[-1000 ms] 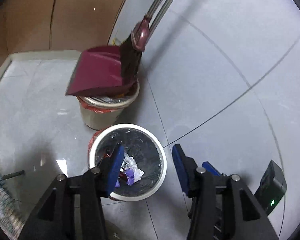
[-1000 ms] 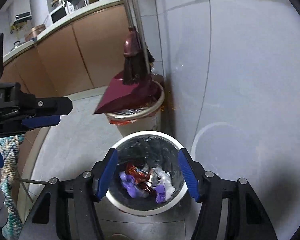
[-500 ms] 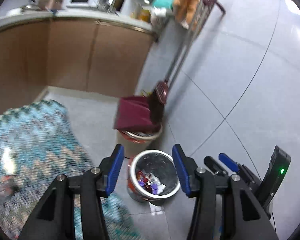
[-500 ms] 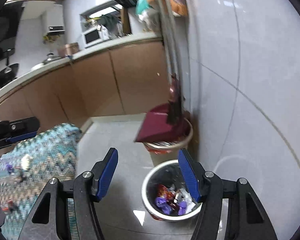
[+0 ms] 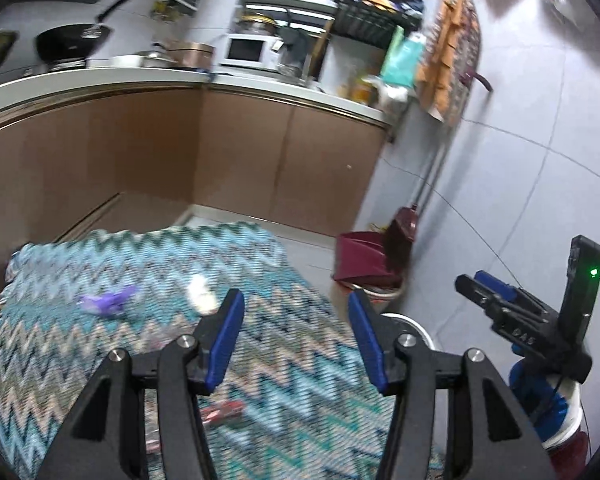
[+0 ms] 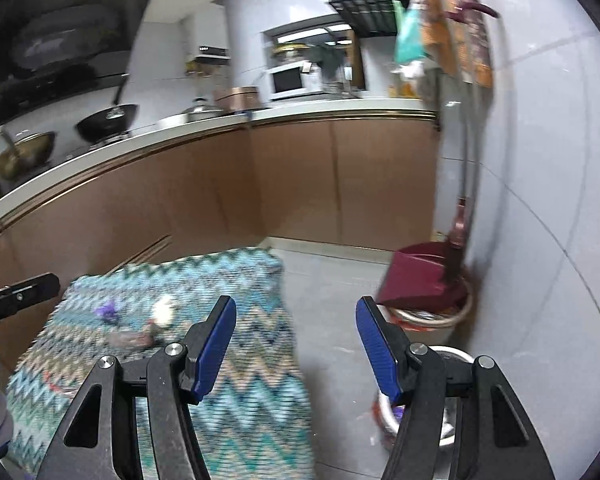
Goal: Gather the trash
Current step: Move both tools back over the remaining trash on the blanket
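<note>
On the left lies a zigzag cloth (image 5: 284, 312) in blue and green. The trash sits on top of it. I count three bits for sure in the left view: a purple wrapper (image 5: 108, 300) far left, a white crumpled bit (image 5: 202, 294) next to it, and a red wrapper (image 5: 222, 410) close by, low down. There may be one more dull wrapper in the middle, but the picture is too blurry to tell.

These bits look very light and thin. They are soft and crinkly, so they will bend when pinched. They may be a little slippery too. It is best to pinch each one at a raised edge or a twisted end, and not to catch the cloth as well.

The left gripper (image 5: 296, 340) hangs over the cloth. Its jaws are about half open and are opening a bit more. Nothing is between them.

The right gripper (image 6: 296, 344) is off to the right, over the cloth edge and the grey floor. Its jaws are about half open and hold nothing.

Far right, by the wall, there are two bins. The white bin (image 6: 452, 400) is near and has wrappers in it. The other bin (image 6: 432, 320) is behind it, with one dark red dustpan (image 6: 416, 280) and one broom (image 6: 458, 240) on top.
</note>
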The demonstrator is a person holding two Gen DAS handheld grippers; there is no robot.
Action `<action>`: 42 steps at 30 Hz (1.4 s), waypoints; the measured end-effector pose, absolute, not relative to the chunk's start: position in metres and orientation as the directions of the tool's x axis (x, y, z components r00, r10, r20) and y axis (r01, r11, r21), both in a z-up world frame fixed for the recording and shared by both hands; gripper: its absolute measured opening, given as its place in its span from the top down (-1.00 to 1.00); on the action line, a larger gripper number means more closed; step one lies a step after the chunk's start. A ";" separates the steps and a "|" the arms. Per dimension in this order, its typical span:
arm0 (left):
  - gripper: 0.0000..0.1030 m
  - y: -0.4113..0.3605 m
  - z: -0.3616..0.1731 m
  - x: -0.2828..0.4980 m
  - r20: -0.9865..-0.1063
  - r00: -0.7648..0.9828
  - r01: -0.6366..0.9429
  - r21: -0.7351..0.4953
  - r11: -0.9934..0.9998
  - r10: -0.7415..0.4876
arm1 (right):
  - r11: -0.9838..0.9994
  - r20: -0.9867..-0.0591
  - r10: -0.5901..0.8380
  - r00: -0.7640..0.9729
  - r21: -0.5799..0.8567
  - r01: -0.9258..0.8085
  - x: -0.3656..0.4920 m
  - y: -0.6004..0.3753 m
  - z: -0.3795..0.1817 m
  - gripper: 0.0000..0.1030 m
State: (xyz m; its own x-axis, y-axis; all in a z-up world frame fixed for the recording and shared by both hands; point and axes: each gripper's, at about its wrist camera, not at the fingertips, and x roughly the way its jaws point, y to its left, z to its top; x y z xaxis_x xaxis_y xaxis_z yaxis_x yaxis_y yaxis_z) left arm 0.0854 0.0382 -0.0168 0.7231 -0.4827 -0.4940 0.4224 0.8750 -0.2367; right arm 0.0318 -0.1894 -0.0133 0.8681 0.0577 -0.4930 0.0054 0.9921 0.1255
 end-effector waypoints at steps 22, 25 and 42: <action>-0.06 0.190 -0.061 0.095 -0.539 0.808 0.172 -0.169 0.971 -0.237 | 0.959 -0.583 0.282 0.762 0.172 -0.223 0.069 -0.069 -0.038 -0.16; -0.25 0.197 -0.068 0.102 -0.549 0.806 0.161 -0.158 0.974 -0.222 | 0.958 -0.596 0.288 0.750 0.171 -0.232 0.074 -0.063 -0.043 -0.16; -0.27 0.214 -0.123 0.161 -0.662 0.742 0.150 0.006 0.989 -0.109 | 0.930 -0.666 0.360 0.654 0.199 -0.308 0.118 -0.037 -0.083 -0.16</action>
